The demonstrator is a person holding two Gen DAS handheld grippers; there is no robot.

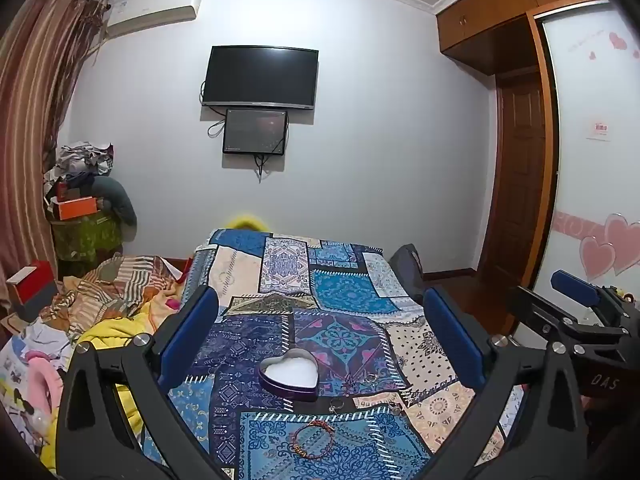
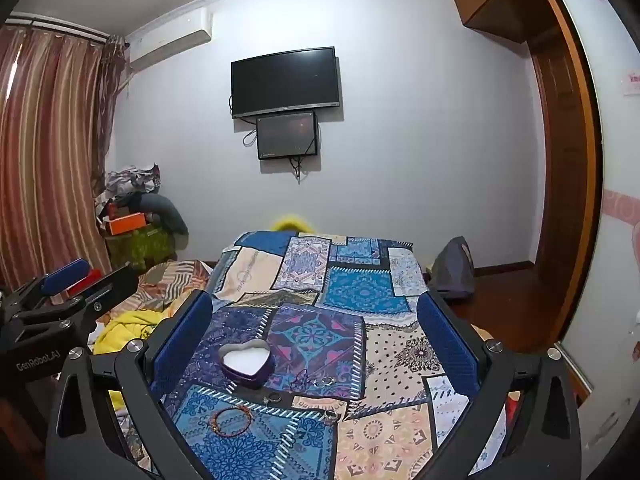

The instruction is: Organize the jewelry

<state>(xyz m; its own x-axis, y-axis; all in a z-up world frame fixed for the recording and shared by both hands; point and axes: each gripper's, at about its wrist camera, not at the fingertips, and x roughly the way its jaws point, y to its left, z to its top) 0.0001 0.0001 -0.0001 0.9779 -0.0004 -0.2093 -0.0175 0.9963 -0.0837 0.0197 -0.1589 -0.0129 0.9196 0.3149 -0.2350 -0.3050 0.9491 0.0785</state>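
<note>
Patchwork cloth [image 1: 340, 292] in blue, purple and cream covers the table, running from near edge to far wall. TV [image 1: 260, 76] wall-mounted at far centre, smaller screen [image 1: 255, 131] just below it. Striped curtain [image 1: 36, 120] far left, wooden wardrobe [image 1: 516, 168] far right.

Left gripper [image 1: 320, 336]: fingers wide apart, nothing between the pads, raised above the cloth. Right gripper [image 2: 316, 340]: same, fingers spread, holding nothing. Each gripper shows at the edge of the other's view.

Heart-shaped tin [image 1: 289, 374], purple wall, white lining, open, sits on the cloth. In the left wrist view it lies between the two fingers, roughly centred. In the right wrist view the tin [image 2: 247, 362] is close to the left finger [image 2: 180, 344], well apart from the right one.

Beaded bracelet [image 1: 312, 440], reddish-brown, lies flat on the cloth nearer than the tin, apart from it. In the right wrist view the bracelet [image 2: 231, 420] is near-left of centre.

Small rings [image 2: 326, 381] lie on the cloth just right of the tin; one ring [image 1: 337, 404] lies just near the tin. Count unclear, too small.
</note>
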